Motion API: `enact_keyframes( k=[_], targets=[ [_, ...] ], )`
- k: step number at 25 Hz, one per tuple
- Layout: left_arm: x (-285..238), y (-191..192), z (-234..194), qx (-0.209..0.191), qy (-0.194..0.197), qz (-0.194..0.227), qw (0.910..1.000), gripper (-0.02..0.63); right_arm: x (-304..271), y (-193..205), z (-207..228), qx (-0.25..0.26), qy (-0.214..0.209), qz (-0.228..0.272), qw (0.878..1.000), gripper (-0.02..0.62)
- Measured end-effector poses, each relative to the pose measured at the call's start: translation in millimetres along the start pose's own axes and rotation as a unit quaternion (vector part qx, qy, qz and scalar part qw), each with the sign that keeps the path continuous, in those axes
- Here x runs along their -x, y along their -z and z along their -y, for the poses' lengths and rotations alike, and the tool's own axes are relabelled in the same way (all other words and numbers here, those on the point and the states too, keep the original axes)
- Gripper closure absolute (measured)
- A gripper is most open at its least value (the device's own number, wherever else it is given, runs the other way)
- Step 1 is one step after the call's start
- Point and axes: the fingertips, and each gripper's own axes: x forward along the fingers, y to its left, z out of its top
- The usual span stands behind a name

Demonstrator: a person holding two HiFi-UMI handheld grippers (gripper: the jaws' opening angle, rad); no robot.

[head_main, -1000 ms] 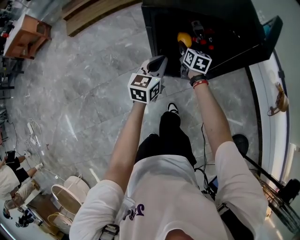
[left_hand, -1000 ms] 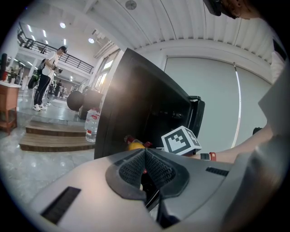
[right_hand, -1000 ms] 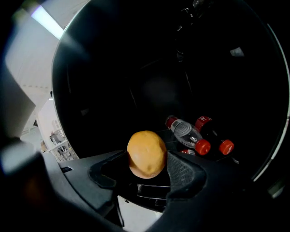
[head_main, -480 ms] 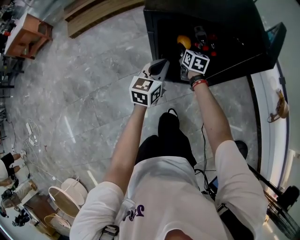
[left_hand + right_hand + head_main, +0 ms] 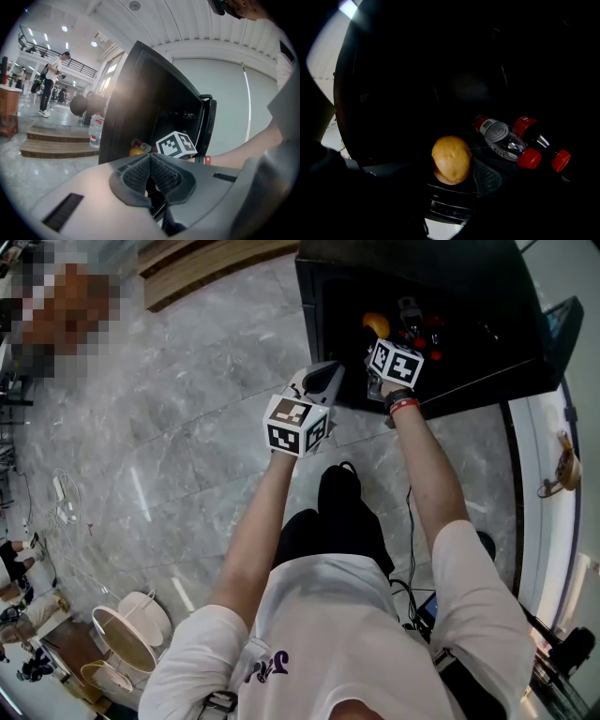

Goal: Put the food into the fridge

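Holding the potato (image 5: 451,159) clamped inside the dark fridge (image 5: 323,334), the right gripper (image 5: 457,179) hovers just above the shelf, near two lying bottles (image 5: 506,140). Release too high and it may roll into them, or out the front. The left gripper (image 5: 150,176) hangs outside, clenched and empty.

White T-shirt (image 5: 349,634), black trousers (image 5: 339,521), red wristband (image 5: 401,407)

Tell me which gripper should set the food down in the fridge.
Right. The right gripper holds the potato already inside the fridge, beside the bottles; the left gripper is shut, empty and outside it.
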Motion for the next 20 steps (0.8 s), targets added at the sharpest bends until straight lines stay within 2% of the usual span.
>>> enact_keyframes(
  k=[13,20],
  targets=[
    [-2.0,2.0,-12.3,0.001,-0.010,0.003,0.9999,0.589,-15.9,0.6,0.8,0.019,0.007,-0.008,1.000,0.302],
    [0.8,1.7,-11.6,0.002,-0.012,0.000,0.9999,0.589,-11.4,-1.9,-2.6,0.021,-0.003,-0.007,1.000,0.261]
  ],
)
